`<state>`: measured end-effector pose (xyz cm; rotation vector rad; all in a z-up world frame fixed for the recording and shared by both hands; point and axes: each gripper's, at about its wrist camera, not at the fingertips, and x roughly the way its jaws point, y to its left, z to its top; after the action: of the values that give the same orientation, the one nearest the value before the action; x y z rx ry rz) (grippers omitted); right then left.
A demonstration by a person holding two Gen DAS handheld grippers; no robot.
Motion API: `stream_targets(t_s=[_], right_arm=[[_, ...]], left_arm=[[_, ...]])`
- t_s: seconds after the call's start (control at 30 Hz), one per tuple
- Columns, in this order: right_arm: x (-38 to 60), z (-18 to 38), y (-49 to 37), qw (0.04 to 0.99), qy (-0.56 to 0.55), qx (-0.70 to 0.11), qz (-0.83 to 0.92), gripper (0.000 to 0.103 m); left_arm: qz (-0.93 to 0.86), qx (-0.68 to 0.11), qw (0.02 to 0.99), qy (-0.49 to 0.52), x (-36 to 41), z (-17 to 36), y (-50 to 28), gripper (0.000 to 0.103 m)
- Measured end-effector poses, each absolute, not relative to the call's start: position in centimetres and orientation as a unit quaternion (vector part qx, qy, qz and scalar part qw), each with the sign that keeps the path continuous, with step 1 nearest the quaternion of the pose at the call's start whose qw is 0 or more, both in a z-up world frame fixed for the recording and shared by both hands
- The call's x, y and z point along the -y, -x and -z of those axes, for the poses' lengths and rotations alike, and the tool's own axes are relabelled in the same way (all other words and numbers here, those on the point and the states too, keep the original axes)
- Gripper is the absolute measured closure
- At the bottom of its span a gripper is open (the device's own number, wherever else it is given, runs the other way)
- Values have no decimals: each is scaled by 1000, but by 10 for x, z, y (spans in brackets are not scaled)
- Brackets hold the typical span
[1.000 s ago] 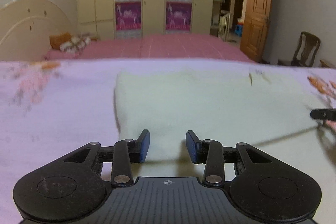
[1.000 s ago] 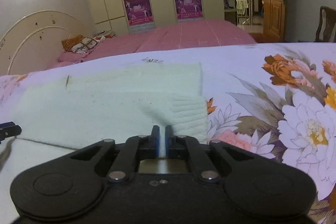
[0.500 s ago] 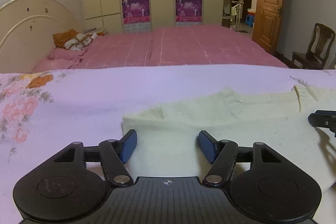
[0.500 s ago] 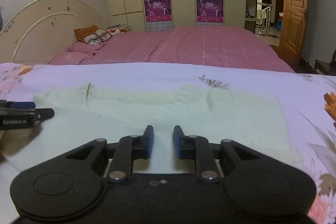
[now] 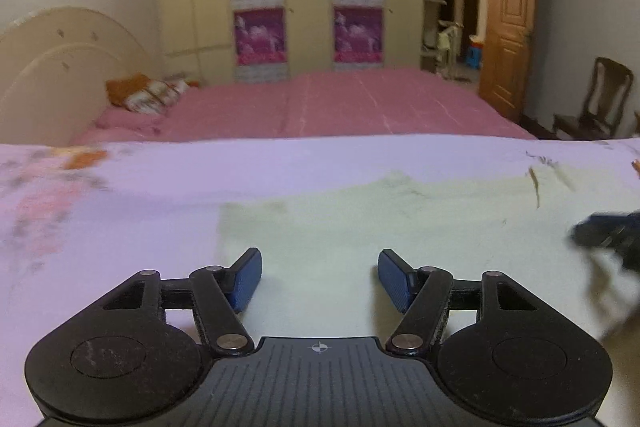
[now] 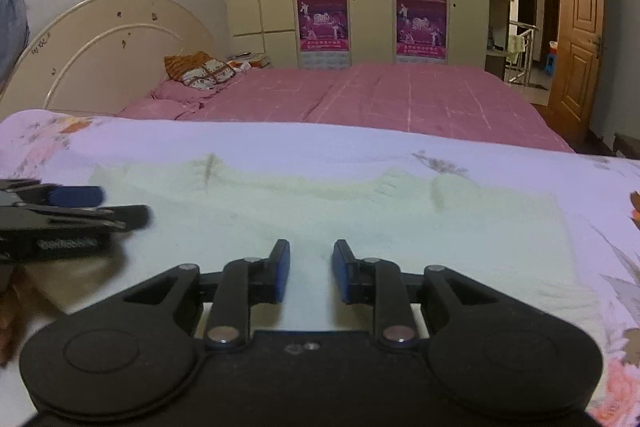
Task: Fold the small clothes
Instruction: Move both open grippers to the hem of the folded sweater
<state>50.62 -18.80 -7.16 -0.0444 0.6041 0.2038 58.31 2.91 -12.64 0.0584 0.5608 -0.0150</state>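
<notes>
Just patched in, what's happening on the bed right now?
A person is folding a cream knit garment laid flat on a floral sheet, with a tool in each hand. The left tool hangs open over the garment's left end, nothing between its pads. The right tool has just been opening and stands slightly open over the near edge, gripping nothing. The garment lies released, folded into a long band.

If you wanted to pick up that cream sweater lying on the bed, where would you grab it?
Probably at the near hem of the sweater, coming in low from the front. It lies flat on the bedsheet, so only an edge gives the fingers something to pinch. The right gripper already sits there, open.
</notes>
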Motion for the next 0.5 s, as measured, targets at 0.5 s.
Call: stream_targets(t_s=[0.5], right_arm=[[245, 68, -455, 949, 62, -303, -53, 80]], left_arm=[[-64, -311, 948, 14, -84, 143, -536, 38]])
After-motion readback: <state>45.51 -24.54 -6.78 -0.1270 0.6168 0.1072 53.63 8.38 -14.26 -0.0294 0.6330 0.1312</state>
